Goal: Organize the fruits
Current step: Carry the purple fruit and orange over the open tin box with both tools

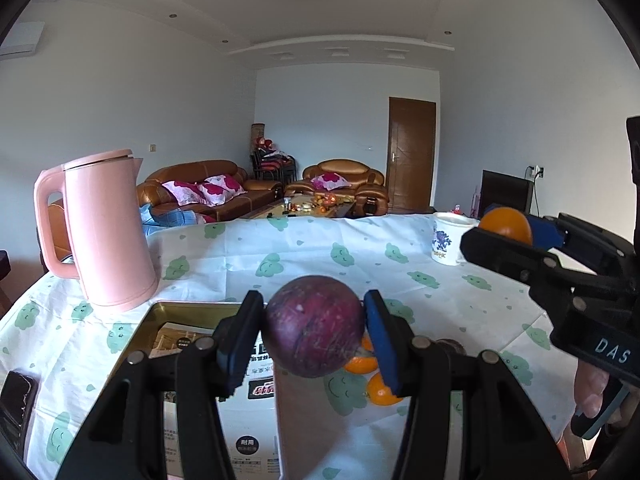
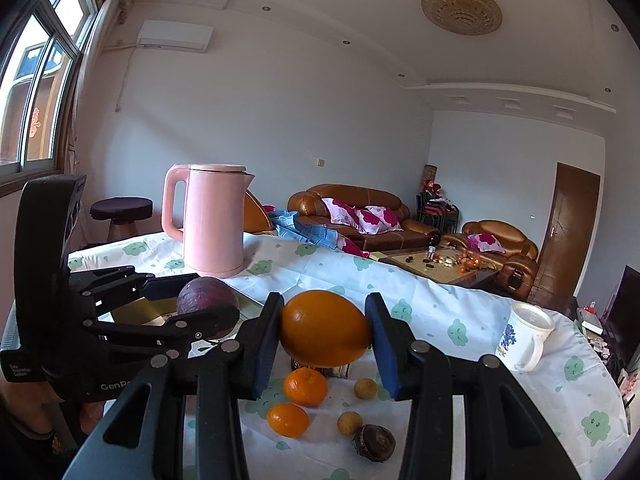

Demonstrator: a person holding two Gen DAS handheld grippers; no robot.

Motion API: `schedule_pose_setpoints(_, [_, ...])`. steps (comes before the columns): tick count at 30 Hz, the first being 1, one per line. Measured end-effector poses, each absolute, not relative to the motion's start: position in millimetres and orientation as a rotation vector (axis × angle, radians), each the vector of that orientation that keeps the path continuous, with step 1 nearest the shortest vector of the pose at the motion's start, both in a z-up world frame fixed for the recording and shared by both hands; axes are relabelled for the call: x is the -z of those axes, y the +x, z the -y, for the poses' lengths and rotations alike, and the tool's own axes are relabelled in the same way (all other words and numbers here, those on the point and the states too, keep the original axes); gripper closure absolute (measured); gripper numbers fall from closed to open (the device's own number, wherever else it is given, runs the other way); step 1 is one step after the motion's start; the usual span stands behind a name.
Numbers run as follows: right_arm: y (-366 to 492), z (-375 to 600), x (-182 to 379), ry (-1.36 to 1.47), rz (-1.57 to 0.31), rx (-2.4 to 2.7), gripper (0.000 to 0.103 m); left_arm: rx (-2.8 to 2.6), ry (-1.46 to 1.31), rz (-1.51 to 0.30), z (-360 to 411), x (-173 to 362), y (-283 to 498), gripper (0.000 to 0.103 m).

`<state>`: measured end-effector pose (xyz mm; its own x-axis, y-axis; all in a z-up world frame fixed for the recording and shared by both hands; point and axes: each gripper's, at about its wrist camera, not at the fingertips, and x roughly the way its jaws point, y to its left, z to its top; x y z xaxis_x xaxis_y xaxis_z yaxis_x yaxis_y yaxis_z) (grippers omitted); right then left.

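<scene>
My left gripper is shut on a round purple fruit, held above the table over the edge of a gold tin tray. My right gripper is shut on an orange, lifted over loose fruit. In the left wrist view the right gripper with its orange shows at the right. In the right wrist view the left gripper and purple fruit show at the left. On the cloth lie two tangerines, two small yellowish fruits and a dark wrinkled fruit.
A pink kettle stands at the back left of the table beside the tray. A white mug with a blue print sits near the far right edge. The tablecloth is white with green shapes. A dark phone lies at the left edge.
</scene>
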<state>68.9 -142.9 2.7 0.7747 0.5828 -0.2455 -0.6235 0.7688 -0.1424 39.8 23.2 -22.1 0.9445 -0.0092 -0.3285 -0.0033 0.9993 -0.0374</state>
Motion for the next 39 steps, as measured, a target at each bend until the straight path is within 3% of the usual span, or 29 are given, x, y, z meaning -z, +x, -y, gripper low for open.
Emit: schedule_pose_setpoints(39, [111.5,50.3,13.3,-0.251,-0.305,-0.801,0.059,-0.175,-0.088,-0.455,-104.6,47.4,55.7,0.049])
